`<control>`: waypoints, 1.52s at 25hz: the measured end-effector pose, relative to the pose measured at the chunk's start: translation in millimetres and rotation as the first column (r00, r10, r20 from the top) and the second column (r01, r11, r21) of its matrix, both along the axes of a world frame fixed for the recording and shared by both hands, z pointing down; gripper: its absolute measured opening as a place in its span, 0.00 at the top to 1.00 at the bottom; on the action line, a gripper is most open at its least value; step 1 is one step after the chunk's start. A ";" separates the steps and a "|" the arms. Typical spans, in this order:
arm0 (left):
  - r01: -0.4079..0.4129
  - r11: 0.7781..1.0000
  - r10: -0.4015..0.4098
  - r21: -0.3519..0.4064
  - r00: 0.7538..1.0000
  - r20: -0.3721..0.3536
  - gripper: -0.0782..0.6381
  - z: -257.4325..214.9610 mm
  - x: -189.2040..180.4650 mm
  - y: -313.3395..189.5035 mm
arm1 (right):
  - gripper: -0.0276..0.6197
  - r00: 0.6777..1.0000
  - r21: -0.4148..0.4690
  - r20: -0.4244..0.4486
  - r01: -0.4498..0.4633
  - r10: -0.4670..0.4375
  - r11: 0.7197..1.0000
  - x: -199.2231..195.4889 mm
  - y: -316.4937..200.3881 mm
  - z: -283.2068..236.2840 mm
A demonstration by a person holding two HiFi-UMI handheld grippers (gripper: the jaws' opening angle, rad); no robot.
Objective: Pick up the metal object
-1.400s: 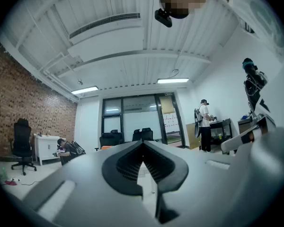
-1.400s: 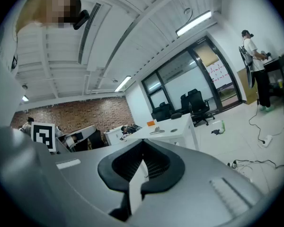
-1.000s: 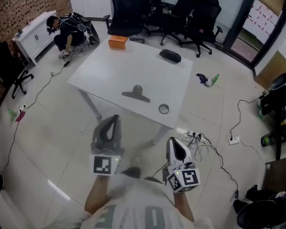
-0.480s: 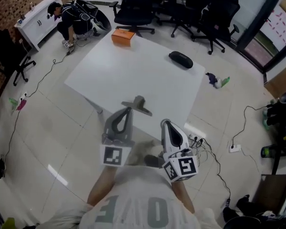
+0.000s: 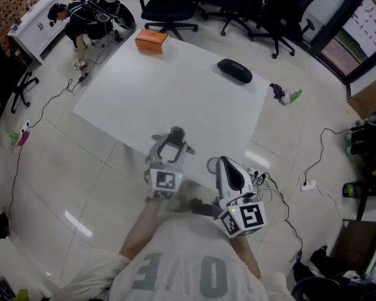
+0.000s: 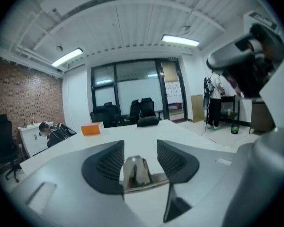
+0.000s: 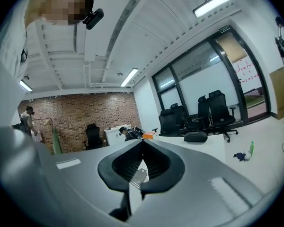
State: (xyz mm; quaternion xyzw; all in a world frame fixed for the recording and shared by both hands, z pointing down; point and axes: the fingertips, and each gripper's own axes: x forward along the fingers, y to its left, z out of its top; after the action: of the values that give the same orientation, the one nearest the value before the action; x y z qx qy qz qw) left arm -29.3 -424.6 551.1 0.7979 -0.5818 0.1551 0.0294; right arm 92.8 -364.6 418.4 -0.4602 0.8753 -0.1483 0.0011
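Observation:
The metal object (image 5: 176,132), a grey clip-like piece with an upright tab, lies on the white table (image 5: 131,93) close to its near edge. My left gripper (image 5: 172,144) reaches over that edge, and its jaws are opening with the object between them. In the left gripper view the metal object (image 6: 137,172) stands between the two black pads (image 6: 105,165), with a gap on each side. My right gripper (image 5: 215,164) hovers at the table's near edge, to the right of the object. Its jaws are shut tip to tip with nothing in them, as the right gripper (image 7: 142,143) view shows.
An orange box (image 5: 151,40) and a black case (image 5: 235,70) lie at the table's far side. Black office chairs (image 5: 169,2) stand beyond it. A person (image 5: 75,17) crouches by a white cabinet (image 5: 34,21) at far left. Cables (image 5: 266,184) trail on the tiled floor at right.
The person has stepped up to the table. My left gripper moved forward over the edge to the metal object, and its shut jaws have parted around it. The right gripper stays shut.

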 end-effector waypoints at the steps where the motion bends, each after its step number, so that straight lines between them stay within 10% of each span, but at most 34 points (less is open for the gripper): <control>1: 0.000 0.999 0.000 -0.034 1.000 0.011 0.60 15.8 -0.6 -3.6 | 0.94 1.000 -0.005 -0.005 -0.013 0.013 1.000 5.3 -2.9 1.8; 15: 0.026 0.953 -0.033 -0.301 0.999 -0.016 0.51 80.3 0.7 -49.2 | 0.94 0.992 -0.034 -0.047 -0.120 0.118 0.992 51.3 -46.6 14.4; 24: 0.077 0.946 -0.092 -0.316 0.995 -0.033 0.50 81.6 -6.2 -53.3 | 0.94 0.996 -0.052 -0.046 -0.078 0.075 0.996 38.1 -55.1 22.3; 31: 0.078 0.997 -0.081 -0.030 0.988 -0.131 0.50 -27.1 -5.5 -54.3 | 0.94 0.998 -0.047 -0.015 -0.062 0.062 0.997 36.2 -54.8 18.4; 38: 0.098 0.955 -0.022 0.279 0.964 -0.265 0.50 -183.3 -10.4 -30.4 | 0.94 0.998 0.019 0.051 -0.029 0.028 0.999 19.2 -55.9 -14.4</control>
State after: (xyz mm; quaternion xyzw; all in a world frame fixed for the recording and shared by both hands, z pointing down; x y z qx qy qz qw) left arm -39.7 -455.1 367.8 0.7887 -0.6135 -0.0382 -0.0075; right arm 112.0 -420.6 403.9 -0.4687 0.8698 -0.1513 0.0300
